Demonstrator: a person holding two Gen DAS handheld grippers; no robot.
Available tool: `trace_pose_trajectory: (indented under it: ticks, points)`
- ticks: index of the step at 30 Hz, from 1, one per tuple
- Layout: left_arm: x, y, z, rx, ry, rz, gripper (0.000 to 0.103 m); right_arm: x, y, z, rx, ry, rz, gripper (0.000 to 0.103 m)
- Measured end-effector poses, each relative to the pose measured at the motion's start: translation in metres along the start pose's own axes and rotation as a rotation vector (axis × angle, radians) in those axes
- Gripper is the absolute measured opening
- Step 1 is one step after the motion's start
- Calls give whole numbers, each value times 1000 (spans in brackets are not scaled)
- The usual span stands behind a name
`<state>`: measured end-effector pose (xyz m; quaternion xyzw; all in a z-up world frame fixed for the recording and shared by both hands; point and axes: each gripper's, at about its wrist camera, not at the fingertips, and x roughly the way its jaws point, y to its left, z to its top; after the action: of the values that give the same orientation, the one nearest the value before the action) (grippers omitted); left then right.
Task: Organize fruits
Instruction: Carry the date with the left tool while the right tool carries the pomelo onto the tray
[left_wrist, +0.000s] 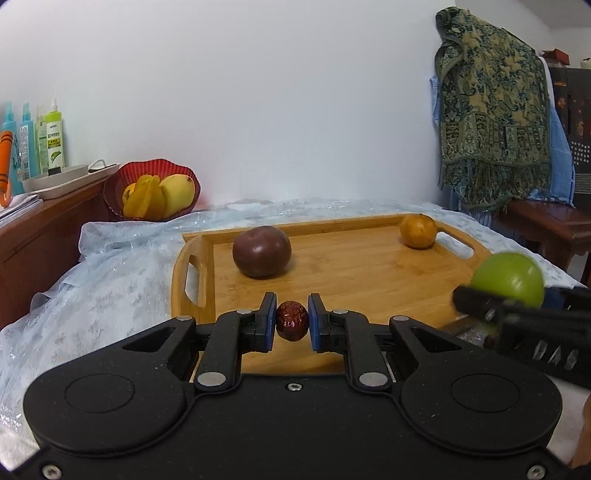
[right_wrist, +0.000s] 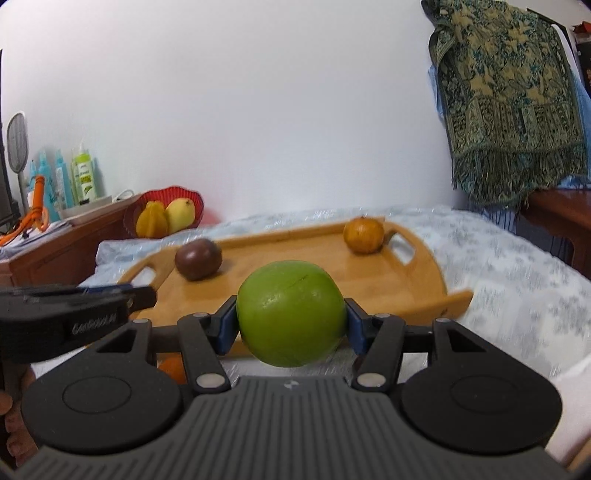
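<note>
Both grippers are loaded short of the wooden tray (left_wrist: 207, 254): left gripper (left_wrist: 292, 320) clenched on a red date (left_wrist: 292, 320), right gripper (right_wrist: 291, 319) clamping a green fruit (right_wrist: 291, 314), with tray floor lying directly ahead of each.

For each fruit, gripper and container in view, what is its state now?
Left gripper: shut on red date.
Right gripper: shut on green fruit.
Purple fruit: resting on wooden tray.
Orange: resting on tray, far corner.
Red basket: holding yellow fruits.
</note>
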<state>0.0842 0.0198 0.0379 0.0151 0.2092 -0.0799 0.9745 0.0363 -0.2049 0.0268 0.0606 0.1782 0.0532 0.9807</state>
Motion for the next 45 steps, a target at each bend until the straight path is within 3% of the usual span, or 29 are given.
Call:
trace_pose_trajectory:
  ticks: [11,16,23,31,45]
  points:
    - [42,16,24,-33,45,-11,17,33,-34,49,-38,-8,-18,61]
    - [64,24,33,-52,74,-7,17,57,-53,62,-41,39,-33,61]
    - [92,28,34,-76,119,3,17,101,-68,62,30,150,-44,61]
    - [110,29,37,-94,129,11,17,132,-73,59,25,203,-66,61]
    - [123,32,32,-109,154,27,17,148,-77,57,46,237,-68,61]
